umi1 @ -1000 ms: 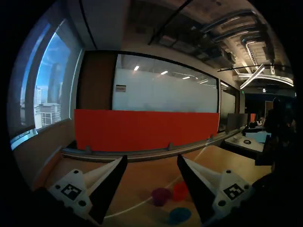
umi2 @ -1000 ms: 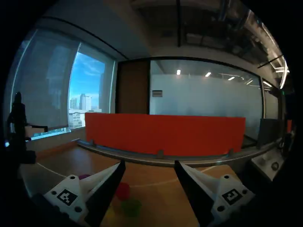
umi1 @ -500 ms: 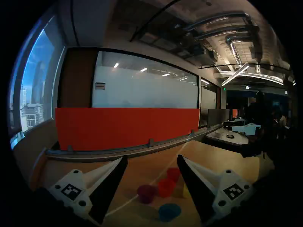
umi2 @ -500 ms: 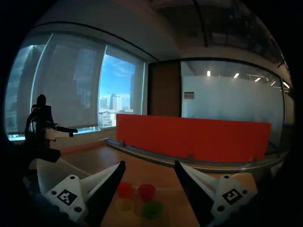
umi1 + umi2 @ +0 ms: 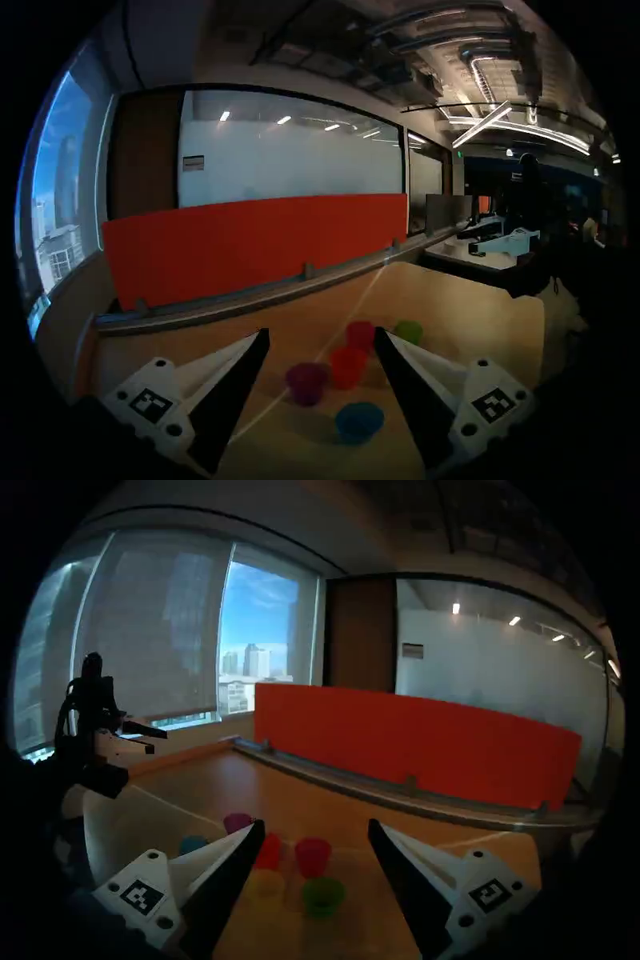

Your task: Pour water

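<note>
On the wooden counter [image 5: 192, 788] stood six small cups, one of each colour: purple cup [image 5: 238, 822], blue cup [image 5: 192, 844], red cup [image 5: 270, 850], pink cup [image 5: 313, 856], yellow cup [image 5: 262, 884] and green cup [image 5: 323, 896]. They were clustered just ahead of the right tool [image 5: 315, 822], which was spread wide and empty. The purple and blue cups had come into view since a second before. The left tool [image 5: 320, 331] also gaped, holding nothing. One orange divider [image 5: 416, 744] ran behind, and the yellow cup seemed partly hidden behind the right tool.

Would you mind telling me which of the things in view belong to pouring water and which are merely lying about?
Likely for the job: purple cup, blue cup, orange-red cup, crimson cup, yellow cup, green cup; left gripper and right gripper, both open.

Merely surroundings: orange divider, window, wooden table.
</note>
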{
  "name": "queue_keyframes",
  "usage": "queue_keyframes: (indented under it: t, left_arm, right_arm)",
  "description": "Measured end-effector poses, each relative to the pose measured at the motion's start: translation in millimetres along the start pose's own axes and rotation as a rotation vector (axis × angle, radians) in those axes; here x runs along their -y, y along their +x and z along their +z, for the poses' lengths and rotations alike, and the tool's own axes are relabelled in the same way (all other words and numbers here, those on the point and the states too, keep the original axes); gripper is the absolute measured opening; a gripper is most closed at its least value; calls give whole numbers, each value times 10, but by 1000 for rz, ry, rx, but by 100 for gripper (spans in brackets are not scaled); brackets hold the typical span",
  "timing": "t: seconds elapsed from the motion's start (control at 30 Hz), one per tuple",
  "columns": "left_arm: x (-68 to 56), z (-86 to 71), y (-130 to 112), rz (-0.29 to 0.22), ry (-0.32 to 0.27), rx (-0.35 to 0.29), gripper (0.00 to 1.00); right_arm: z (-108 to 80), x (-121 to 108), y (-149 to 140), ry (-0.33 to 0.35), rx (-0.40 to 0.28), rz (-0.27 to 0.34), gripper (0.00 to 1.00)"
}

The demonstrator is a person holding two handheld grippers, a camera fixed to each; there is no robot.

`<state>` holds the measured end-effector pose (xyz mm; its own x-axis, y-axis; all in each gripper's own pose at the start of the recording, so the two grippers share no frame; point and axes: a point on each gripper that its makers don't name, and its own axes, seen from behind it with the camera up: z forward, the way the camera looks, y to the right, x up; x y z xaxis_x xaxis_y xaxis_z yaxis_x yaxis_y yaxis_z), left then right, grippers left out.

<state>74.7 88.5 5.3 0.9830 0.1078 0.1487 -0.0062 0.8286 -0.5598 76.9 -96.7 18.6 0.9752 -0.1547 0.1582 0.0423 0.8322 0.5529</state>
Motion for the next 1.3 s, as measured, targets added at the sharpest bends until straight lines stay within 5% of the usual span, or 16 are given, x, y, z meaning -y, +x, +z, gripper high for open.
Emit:
queue_keyframes:
  t: [0.37, 0.87, 1.3]
  left_arm:
    - [-164, 37, -136, 11, -62, 53, 97]
    - [-312, 140, -646, 0, -104, 130, 97]
    - [-346, 214, -984, 16, -123, 185, 97]
  right_arm:
    - [-13, 53, -124, 32, 57, -6, 100]
    - [31, 45, -568, 35, 142, -18, 100]
    - [121, -22, -798, 34, 170, 5, 100]
